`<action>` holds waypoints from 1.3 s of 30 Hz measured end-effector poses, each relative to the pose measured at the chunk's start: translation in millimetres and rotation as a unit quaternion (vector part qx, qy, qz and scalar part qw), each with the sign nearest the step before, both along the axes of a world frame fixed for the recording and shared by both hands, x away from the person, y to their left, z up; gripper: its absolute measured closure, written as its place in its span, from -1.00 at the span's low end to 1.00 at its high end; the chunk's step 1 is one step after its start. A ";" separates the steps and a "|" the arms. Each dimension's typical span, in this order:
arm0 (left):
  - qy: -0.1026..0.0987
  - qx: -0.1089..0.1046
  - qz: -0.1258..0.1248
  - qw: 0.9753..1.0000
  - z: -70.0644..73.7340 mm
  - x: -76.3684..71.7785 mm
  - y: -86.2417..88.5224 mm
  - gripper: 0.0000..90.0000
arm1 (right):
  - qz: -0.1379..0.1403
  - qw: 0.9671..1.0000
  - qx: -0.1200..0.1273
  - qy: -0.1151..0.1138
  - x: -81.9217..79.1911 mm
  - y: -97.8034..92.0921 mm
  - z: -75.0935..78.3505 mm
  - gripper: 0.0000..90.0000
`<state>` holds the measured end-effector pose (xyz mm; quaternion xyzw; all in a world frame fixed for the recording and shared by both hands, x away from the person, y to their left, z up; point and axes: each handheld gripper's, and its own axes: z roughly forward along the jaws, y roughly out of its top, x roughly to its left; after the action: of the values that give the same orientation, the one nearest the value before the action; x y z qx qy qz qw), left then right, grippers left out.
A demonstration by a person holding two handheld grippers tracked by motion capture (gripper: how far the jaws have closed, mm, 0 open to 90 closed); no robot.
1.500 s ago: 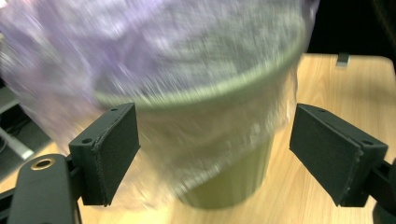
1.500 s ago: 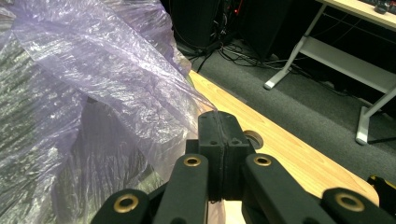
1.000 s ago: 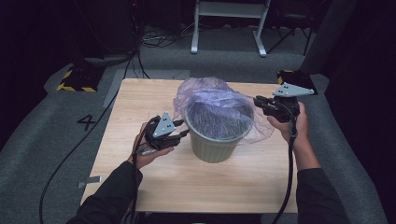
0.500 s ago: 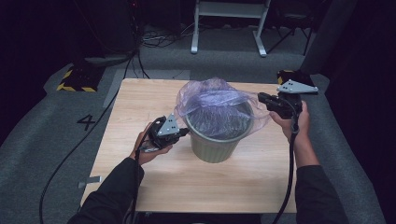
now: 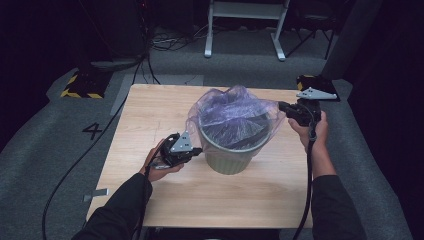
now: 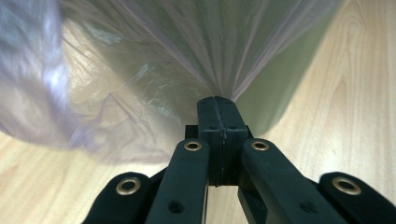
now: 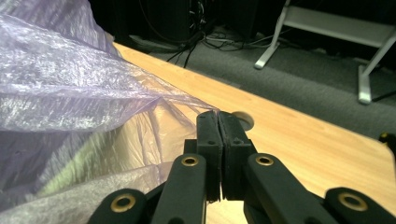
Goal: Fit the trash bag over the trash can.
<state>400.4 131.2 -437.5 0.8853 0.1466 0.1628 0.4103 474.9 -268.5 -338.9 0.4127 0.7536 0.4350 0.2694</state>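
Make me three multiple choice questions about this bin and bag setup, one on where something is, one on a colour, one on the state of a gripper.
1. Where does the bin stand?
A. on the wooden table
B. on the grey floor
C. on a chair

2. What colour is the plastic bag?
A. solid black
B. see-through pale purple
C. bright yellow

3. How does the left gripper stand?
A. wide open, apart from the bag
B. shut on the bin's rim
C. shut on the bag's film

Answers: 1 A, its base sits near the table's middle; 2 B, the bin shows through lilac film; 3 C, film fans out tight from its closed jaws.
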 end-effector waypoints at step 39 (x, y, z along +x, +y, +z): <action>-0.051 -0.121 0.035 0.991 58.8 -18.7 46.4 -0.66 | 0.011 1.000 -0.014 -0.006 -24.0 11.4 -3.9 0.85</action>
<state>381.7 177.7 -378.7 0.8140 0.1751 0.2035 0.5152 450.9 -257.1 -342.8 0.3977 0.7628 0.4295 0.2748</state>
